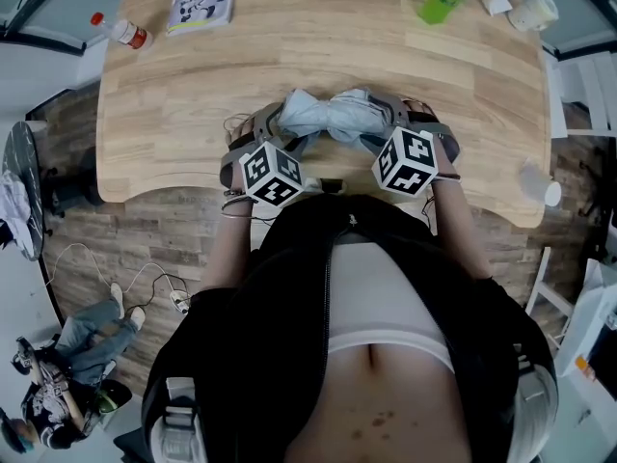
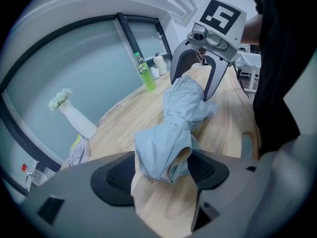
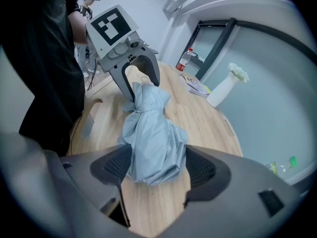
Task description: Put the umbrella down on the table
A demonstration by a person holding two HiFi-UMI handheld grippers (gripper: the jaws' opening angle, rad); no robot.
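The folded pale-blue umbrella (image 1: 333, 116) lies crosswise at the near edge of the table (image 1: 289, 46); the left gripper (image 1: 278, 128) clasps one end, the right gripper (image 1: 390, 119) the other; both forearms reach forward, side by side, with the jaws facing each other.

L gripper (image 2: 163, 168) & R gripper (image 3: 158, 165) level, pointing at each other, jaws of each clamped on opp. ends of umbrella (image 1: 333, 116)
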